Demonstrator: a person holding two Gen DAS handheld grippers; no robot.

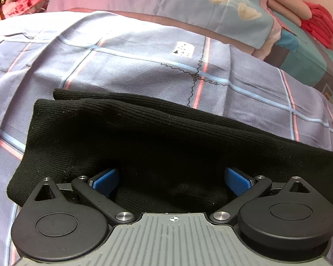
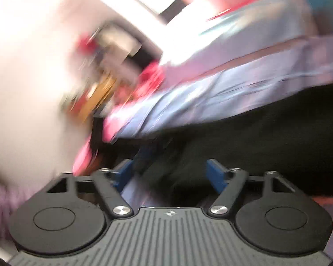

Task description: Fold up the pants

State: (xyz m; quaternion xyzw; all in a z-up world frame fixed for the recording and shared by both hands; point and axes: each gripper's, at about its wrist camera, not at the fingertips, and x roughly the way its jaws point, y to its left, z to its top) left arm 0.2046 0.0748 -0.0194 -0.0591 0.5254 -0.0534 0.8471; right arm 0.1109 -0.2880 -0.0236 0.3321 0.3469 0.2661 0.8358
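the black ribbed-knit pants (image 1: 157, 137) lie as a folded band across the blue plaid bedsheet (image 1: 126, 66), one squared end toward the left of the left wrist view, with a lower layer peeking out just beyond it, and the rest running off to the right. the left gripper (image 1: 172, 180) hangs over the near edge of that band with its blue pads (image 1: 106, 180) spread wide; dark knit sits between them, but the pads do not press on it, so it is released. the right gripper (image 2: 169, 173) is likewise spread, its blue pads (image 2: 215, 175) apart with dark cloth (image 2: 266, 146) and a strip of sheet showing in the gap; that view is heavily blurred, so whether any cloth touches a pad cannot be told, though nothing looks pinched. the step in hand seems to be resetting the grip for the next fold. to do it well, each gripper should probably take the near edge through every layer, not just the top one, and close fully before lifting. carrying both ends together would likely keep the edges square; the offset at the left end suggests aligning the layers first. beyond the sheet lie a patchwork quilt (image 1: 211, 6) and red cloth (image 1: 319, 24), well apart from the pants.
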